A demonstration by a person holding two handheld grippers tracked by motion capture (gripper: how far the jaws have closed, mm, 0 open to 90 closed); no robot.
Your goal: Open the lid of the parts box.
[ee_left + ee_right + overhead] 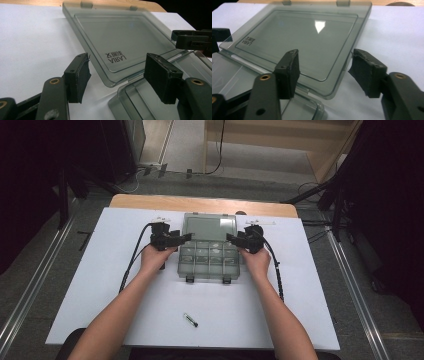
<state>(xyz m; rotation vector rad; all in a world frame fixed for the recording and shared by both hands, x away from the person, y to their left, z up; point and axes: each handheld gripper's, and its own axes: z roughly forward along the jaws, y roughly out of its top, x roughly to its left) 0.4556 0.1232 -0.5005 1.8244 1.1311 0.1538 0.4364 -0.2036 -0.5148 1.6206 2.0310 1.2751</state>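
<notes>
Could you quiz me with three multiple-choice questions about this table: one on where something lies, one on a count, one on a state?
1. Where does the small green-and-black stick lie?
A. inside the box
B. on the white sheet, nearer the person than the box
C. on the floor

2. How many black latches show on the front edge of the compartment box?
A. two
B. four
C. none

3. How does the lid stand?
A. shut and latched
B. taken off
C. swung open, lying back flat

Answers: 1 B, it rests on the sheet between the forearms. 2 A, two clips show at the near edge. 3 C, the compartments lie uncovered.
</notes>
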